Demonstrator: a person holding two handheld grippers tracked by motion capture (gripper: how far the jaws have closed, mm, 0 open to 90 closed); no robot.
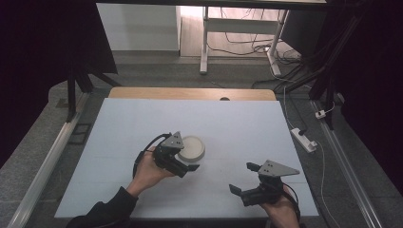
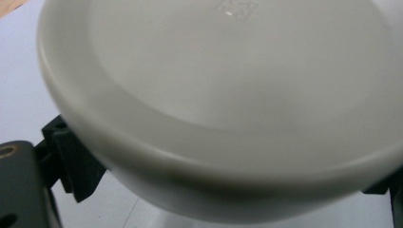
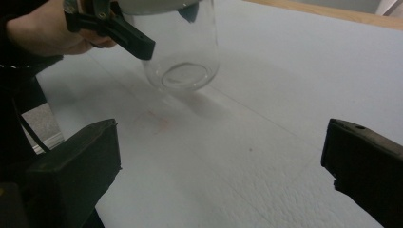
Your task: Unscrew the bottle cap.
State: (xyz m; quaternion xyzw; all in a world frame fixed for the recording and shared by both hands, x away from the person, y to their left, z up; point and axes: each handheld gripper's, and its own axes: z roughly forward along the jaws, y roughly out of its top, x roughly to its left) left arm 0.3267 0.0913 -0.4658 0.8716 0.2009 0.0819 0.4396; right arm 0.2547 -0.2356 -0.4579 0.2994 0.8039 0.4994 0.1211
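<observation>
Jar (image 1: pixel 192 148) on table (image 1: pixel 237 128) (left claw (image 1: pixel 183 164) beside it).

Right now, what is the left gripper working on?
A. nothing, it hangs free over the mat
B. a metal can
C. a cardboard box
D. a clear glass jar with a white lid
D: the left gripper has its jaws at either side of the white lid, and the right gripper view shows the clear glass jar standing under that lid.

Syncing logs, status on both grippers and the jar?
Left gripper jaws astride white lid of clear glass jar, grip unconfirmed. Right gripper open, empty, apart. Jar upright on table; nothing in the way.
</observation>
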